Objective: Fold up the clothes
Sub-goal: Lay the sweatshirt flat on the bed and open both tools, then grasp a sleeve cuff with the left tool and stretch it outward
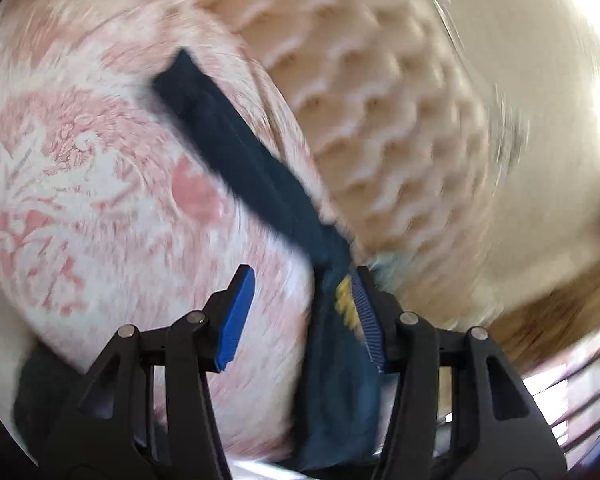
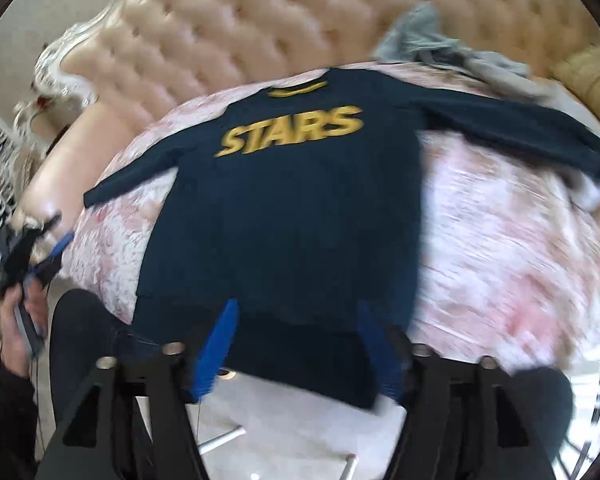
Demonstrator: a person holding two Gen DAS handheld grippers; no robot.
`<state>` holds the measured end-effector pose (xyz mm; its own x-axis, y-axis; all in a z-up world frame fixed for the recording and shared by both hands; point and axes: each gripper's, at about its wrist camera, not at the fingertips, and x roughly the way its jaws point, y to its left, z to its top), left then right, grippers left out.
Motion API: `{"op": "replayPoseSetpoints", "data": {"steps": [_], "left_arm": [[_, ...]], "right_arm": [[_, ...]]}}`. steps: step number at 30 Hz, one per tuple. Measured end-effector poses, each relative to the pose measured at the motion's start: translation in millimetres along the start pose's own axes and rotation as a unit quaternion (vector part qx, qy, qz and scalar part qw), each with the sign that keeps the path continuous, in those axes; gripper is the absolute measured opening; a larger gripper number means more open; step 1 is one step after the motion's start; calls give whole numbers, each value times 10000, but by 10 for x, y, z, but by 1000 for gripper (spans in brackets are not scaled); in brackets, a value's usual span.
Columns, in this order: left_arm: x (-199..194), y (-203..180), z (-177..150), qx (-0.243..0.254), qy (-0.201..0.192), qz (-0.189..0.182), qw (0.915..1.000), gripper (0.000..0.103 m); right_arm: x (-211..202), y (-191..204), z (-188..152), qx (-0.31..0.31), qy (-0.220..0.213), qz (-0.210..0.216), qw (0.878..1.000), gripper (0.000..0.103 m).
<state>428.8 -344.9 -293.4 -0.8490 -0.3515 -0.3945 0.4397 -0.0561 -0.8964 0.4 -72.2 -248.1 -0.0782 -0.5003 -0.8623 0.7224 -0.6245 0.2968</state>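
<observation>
Sweatshirt (image 2: 284,216), navy knit (sleeves outspread)

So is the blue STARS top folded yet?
Not yet. Done: the navy top is spread flat on the pink bedspread, sleeves out. In hand: nothing is gripped; the right tongs and left tongs stand open at its edge. Left: every fold, plus the grey clothes behind.

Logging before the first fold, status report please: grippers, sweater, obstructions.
Left hand-held gripper open. Right hand-held gripper open over hem. Navy sweater spread flat, unfolded. Grey clothes piled by one sleeve.
</observation>
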Motion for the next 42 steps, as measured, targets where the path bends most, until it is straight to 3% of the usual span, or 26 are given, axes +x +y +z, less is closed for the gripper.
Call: {"op": "replayPoseSetpoints", "data": {"steps": [4, 7, 9, 12, 16, 18, 25, 26, 28, 31, 35, 37, 39, 40, 41, 42], "left_arm": [[95, 351, 422, -1033, -360, -265, 9936, 54], [195, 549, 635, -1531, -600, -255, 9861, 54], [287, 654, 735, -1709, -660, -188, 9829, 54], [415, 745, 847, -1747, -494, -56, 9834, 54], [603, 594, 942, -1557, -406, 161, 9868, 54], [672, 556, 992, -1524, -342, 433, 9868, 54], [781, 489, 1088, -1438, -175, 936, 9850, 54], [791, 474, 1100, -1361, -153, 1009, 9854, 52], [848, 453, 1133, -1087, 8, 1262, 9860, 19], [804, 414, 1152, -952, 63, 1196, 9882, 19], [739, 148, 1187, -451, 40, 1158, 9922, 19], [750, -7, 1210, -223, 40, 1176, 9928, 19], [770, -133, 1235, -97, 52, 1187, 9929, 19], [780, -195, 1247, -34, 57, 1193, 9928, 19], [788, -258, 1258, 26, 63, 1197, 9928, 19], [788, -320, 1263, 76, 70, 1197, 9928, 19]], "right_arm": [[451, 130, 29, -89, 500, -33, 9987, 69], [659, 94, -14, -13, 801, -279, 9964, 69], [668, 111, -18, 9, 782, -293, 9965, 74], [690, 156, -33, -122, 863, -336, 9956, 79], [712, 221, -42, -243, 934, -487, 9941, 81], [716, 233, -35, -209, 947, -525, 9939, 82], [676, 176, -26, -69, 888, -407, 9952, 82], [677, 180, -29, -87, 874, -408, 9953, 82], [677, 184, -37, -121, 846, -408, 9955, 82], [671, 185, -44, -144, 824, -379, 9958, 82], [537, 227, 26, 19, 396, -478, 9981, 82], [312, 530, 121, -721, -473, -476, 9951, 82], [171, 887, 162, -1556, -1191, -383, 9799, 83], [125, 1108, 183, -2038, -1560, -259, 9662, 83], [117, 1289, 201, -2409, -1798, -120, 9537, 83], [209, 1438, 258, -2563, -1849, 13, 9487, 83]]}}
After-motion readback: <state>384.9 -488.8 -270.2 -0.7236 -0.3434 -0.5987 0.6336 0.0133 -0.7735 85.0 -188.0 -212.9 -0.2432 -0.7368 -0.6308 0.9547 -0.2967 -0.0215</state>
